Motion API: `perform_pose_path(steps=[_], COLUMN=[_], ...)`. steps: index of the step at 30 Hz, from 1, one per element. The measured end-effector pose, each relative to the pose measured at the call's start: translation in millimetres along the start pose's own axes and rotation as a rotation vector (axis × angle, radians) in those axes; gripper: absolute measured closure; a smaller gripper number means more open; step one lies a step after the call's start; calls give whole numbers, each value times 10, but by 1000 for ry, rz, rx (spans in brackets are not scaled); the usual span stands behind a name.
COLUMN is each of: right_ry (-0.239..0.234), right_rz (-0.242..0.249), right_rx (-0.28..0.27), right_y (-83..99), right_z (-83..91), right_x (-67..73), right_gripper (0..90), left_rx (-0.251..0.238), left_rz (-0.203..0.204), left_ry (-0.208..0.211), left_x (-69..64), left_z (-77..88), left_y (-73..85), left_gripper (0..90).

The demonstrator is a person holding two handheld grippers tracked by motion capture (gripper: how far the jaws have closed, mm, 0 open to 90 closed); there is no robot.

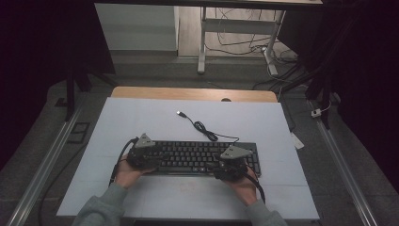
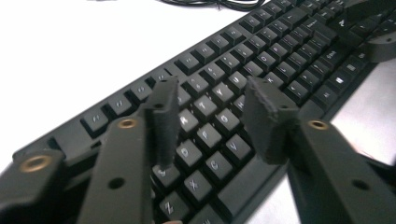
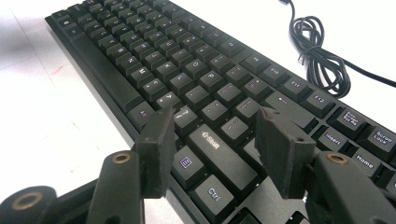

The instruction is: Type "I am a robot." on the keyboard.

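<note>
On the white worktop [image 1: 141, 117] the keyboard [image 1: 197, 153] looks stiff and light (keys may shift), best gripped by its edges; the left gripper [image 2: 212, 123] and right gripper [image 3: 219, 147] hover open and empty.

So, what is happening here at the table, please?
A person holds a gripper in each hand over a black keyboard on the white table. The left gripper hovers open above the letter keys, the right gripper open above the Shift key. Neither holds anything. The keyboard's cable lies coiled behind it.
</note>
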State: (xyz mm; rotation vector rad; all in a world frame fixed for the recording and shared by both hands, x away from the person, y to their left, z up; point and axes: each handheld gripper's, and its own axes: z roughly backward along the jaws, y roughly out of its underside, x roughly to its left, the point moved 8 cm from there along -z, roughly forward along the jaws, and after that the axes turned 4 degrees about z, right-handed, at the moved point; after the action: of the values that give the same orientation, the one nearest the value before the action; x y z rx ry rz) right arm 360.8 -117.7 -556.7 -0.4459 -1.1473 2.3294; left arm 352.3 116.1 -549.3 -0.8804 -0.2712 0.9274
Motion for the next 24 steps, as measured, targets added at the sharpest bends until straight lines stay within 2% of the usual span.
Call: perform_pose_path(steps=[8, 16, 24], right_ry=[1, 2, 4], right_rz=[-2, -1, -1], right_rx=[-1, -3, -3], right_y=[1, -3, -3], right_z=[-3, 0, 7], right_x=[3, 3, -5], right_gripper=[475, 474, 473], left_rx=[-5, 1, 12], left_rz=[17, 23, 17], left_ry=[-7, -16, -22], left_x=[5, 37, 48], left_z=[94, 171, 179], left_y=[139, 282, 335], left_gripper=[432, 411, 399])
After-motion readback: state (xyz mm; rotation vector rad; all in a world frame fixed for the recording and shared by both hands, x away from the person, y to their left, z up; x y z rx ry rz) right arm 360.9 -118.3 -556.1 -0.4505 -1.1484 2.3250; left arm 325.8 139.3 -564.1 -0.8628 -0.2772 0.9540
